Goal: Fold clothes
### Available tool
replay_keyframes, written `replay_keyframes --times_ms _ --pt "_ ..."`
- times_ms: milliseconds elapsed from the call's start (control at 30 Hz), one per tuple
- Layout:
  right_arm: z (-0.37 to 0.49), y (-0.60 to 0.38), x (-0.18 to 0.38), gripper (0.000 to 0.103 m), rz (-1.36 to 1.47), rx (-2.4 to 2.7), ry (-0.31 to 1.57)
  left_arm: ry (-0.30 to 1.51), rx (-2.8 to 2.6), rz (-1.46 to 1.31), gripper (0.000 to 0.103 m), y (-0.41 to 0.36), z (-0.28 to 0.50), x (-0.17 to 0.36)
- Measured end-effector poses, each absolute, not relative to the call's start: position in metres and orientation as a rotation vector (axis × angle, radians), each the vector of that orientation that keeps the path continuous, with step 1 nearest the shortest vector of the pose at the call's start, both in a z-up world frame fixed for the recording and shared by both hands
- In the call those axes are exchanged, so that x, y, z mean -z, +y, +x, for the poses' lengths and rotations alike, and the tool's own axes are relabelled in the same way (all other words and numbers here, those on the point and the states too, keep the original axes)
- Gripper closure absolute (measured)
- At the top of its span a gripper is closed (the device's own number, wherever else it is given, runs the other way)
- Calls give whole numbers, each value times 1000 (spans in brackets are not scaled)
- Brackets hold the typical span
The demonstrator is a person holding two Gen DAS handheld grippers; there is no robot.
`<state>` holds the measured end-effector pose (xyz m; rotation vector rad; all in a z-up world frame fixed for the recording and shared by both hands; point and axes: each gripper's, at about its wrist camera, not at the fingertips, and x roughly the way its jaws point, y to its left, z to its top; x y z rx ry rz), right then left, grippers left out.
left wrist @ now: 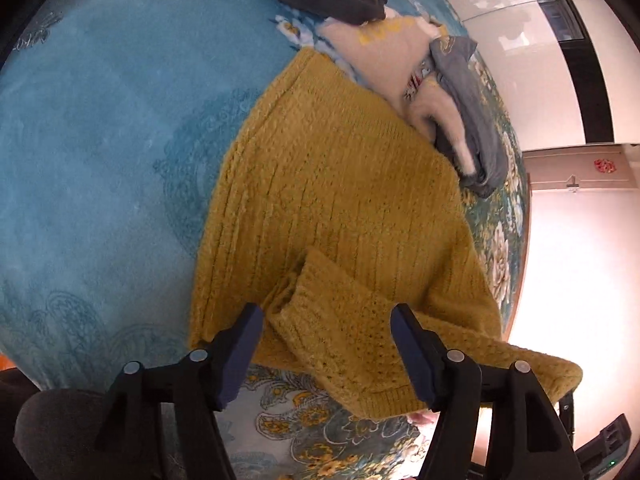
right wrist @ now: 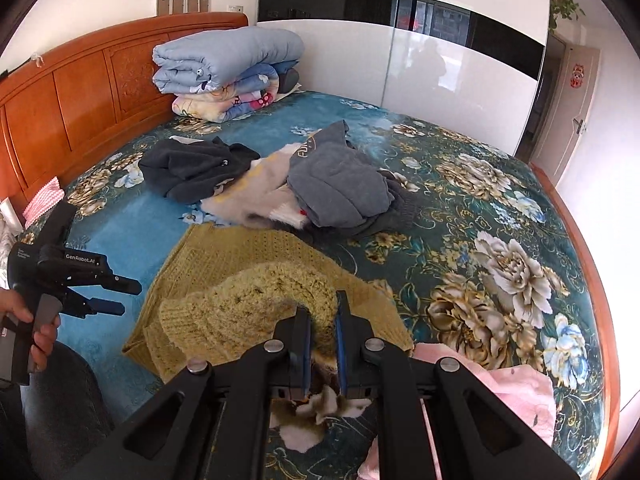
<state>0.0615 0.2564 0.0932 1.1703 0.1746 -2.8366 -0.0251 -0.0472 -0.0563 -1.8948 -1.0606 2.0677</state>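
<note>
A mustard-yellow knitted sweater [left wrist: 328, 176] lies spread on the blue floral bedspread [left wrist: 100, 140]. In the left wrist view my left gripper [left wrist: 326, 312] stands open over the near end of the sweater. A folded-over sleeve [left wrist: 340, 340] shows between its blue pads [left wrist: 248, 344], which do not press on it. In the right wrist view my right gripper [right wrist: 322, 304] is shut on a bunched part of the yellow sleeve [right wrist: 256, 300], lifted over the sweater body [right wrist: 240, 252]. The left gripper [right wrist: 118, 294], held in a hand, hovers open just left of the sweater.
Behind the sweater lies a heap of clothes: a dark grey hoodie [right wrist: 192, 168], a cream garment [right wrist: 256, 196] and a grey sweatshirt [right wrist: 340, 184]. A pink garment [right wrist: 516, 388] lies near right. Folded quilts [right wrist: 228, 68] sit by the wooden headboard [right wrist: 80, 92].
</note>
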Motion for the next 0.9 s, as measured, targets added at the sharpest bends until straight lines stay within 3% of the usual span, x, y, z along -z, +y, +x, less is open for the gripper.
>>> replay_keyframes --times_ms 333,400,433,467,667,900 --pt "55 263 -83 93 1190 2809 123 -1435 -1781 -1932 38 -15 -2 113" --pt "55 264 -82 93 1197 2806 112 -1468 -1799 -1914 61 -15 -2 115" --pt "55 264 -81 93 1201 2805 105 -1490 -1797 -1907 80 -16 -2 117" --pt "56 265 -81 93 1205 2804 100 -1502 -1796 -1901 92 -18 -3 117" --pt "57 265 -86 93 1214 2810 106 -1545 -1867 -1729 94 -40 -10 79" --pt "37 240 -153 93 1033 2859 134 -1509 -2073 -1264 94 -114 -13 -49"
